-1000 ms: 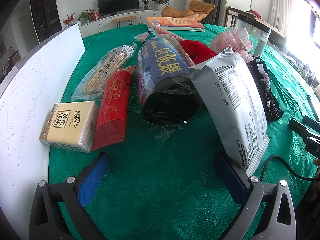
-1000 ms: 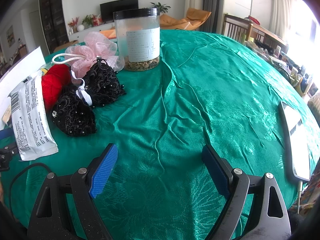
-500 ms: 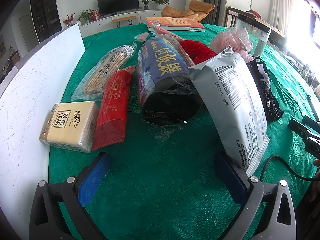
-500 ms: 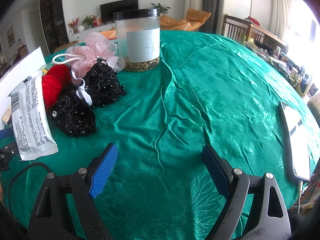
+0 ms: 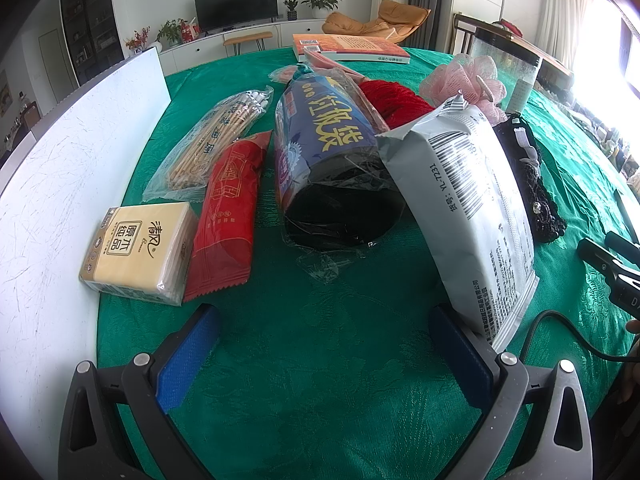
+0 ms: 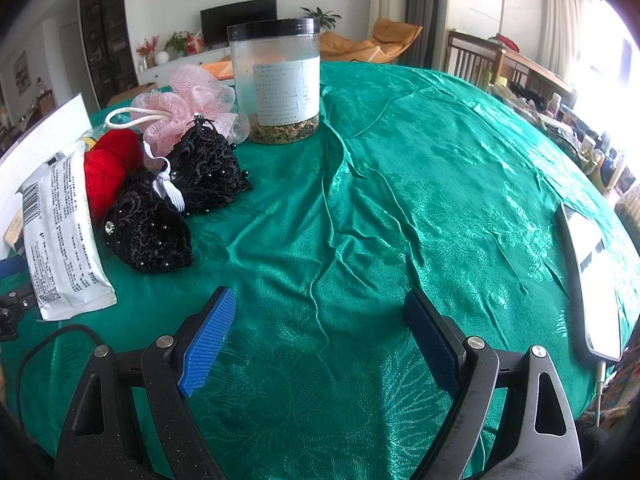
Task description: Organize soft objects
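Observation:
My left gripper [image 5: 324, 344] is open and empty above the green tablecloth [image 5: 320, 360]. Ahead of it lie a tissue pack [image 5: 138, 252], a red packet [image 5: 230, 212], a bag of sticks [image 5: 216, 140], a blue roll of bags [image 5: 328, 160] and a grey pouch [image 5: 472, 208] whose corner touches the right finger. My right gripper [image 6: 320, 332] is open and empty over bare cloth. To its left lie a black lace piece [image 6: 172, 208], red yarn [image 6: 108, 164], a pink bath pouf [image 6: 188, 100] and the grey pouch [image 6: 60, 232].
A white board [image 5: 60, 184] stands along the left table edge. A clear jar with a black lid [image 6: 276, 84] stands at the back. A book [image 5: 348, 46] lies far back. A phone [image 6: 592, 276] lies at the right edge. A black cable [image 5: 560, 332] trails near the pouch.

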The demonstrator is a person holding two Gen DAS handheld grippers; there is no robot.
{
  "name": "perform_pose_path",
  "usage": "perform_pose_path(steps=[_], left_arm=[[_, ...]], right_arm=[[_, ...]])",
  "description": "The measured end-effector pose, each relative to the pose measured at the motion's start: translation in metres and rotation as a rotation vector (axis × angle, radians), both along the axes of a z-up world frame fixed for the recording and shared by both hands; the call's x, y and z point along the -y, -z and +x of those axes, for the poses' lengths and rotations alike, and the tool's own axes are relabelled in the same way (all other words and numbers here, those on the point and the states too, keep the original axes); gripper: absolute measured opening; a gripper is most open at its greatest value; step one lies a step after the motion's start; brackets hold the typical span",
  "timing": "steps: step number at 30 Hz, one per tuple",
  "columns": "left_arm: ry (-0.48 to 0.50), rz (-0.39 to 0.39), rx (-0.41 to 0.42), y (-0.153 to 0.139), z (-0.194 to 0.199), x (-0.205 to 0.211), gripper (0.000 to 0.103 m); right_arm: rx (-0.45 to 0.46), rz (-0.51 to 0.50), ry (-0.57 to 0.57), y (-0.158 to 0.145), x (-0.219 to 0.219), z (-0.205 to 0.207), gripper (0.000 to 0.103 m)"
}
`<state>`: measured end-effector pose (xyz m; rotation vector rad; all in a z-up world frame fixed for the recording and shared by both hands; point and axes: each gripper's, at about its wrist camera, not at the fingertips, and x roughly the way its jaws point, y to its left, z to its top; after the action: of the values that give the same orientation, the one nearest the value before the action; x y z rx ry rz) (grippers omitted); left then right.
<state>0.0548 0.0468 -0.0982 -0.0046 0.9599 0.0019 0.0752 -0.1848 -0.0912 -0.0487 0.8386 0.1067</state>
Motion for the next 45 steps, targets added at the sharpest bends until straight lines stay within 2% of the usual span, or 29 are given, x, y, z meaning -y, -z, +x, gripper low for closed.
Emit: perform_pose_path(steps=[22, 26, 28, 31, 35, 37, 38, 39, 41, 43, 45], left_arm=[[0.000, 0.000, 0.000, 0.000, 0.000, 0.000, 0.103], [0.000, 0.000, 0.001, 0.000, -0.001, 0.000, 0.103], [0.000, 0.000, 0.001, 0.000, 0.000, 0.000, 0.103], [0.000, 0.000, 0.000, 0.000, -0.001, 0.000, 0.103], [0.001, 0.000, 0.000, 0.001, -0.001, 0.001, 0.103], [0.002, -0.001, -0.001, -0.001, 0.002, -0.003, 0.103], [0.003, -0.001, -0.001, -0.001, 0.002, -0.003, 0.103], [0.005, -0.002, 0.000, -0.001, 0.003, -0.003, 0.103], [0.007, -0.002, 0.001, -0.002, 0.003, -0.003, 0.103], [0.008, -0.003, 0.002, -0.002, 0.003, -0.004, 0.103], [0.009, -0.003, 0.002, -0.002, 0.004, -0.004, 0.103]], right_arm=[[0.003, 0.000, -0.002, 0.001, 0.001, 0.000, 0.089], [-0.029, 0.009, -0.013, -0.003, 0.002, 0.004, 0.089], [-0.056, 0.062, -0.022, -0.008, 0.005, 0.010, 0.089], [-0.082, 0.222, -0.097, -0.019, -0.006, 0.024, 0.088], [-0.034, 0.250, -0.173, -0.037, -0.046, 0.054, 0.088], [-0.078, 0.274, -0.224, -0.032, -0.064, 0.074, 0.087], [-0.117, 0.253, -0.234, -0.025, -0.072, 0.083, 0.086], [-0.143, 0.217, -0.217, -0.018, -0.074, 0.088, 0.085], [-0.094, 0.177, -0.133, -0.015, -0.055, 0.085, 0.085], [-0.068, 0.141, 0.017, -0.013, -0.019, 0.081, 0.085], [-0.062, 0.121, 0.178, -0.013, 0.021, 0.097, 0.085]])
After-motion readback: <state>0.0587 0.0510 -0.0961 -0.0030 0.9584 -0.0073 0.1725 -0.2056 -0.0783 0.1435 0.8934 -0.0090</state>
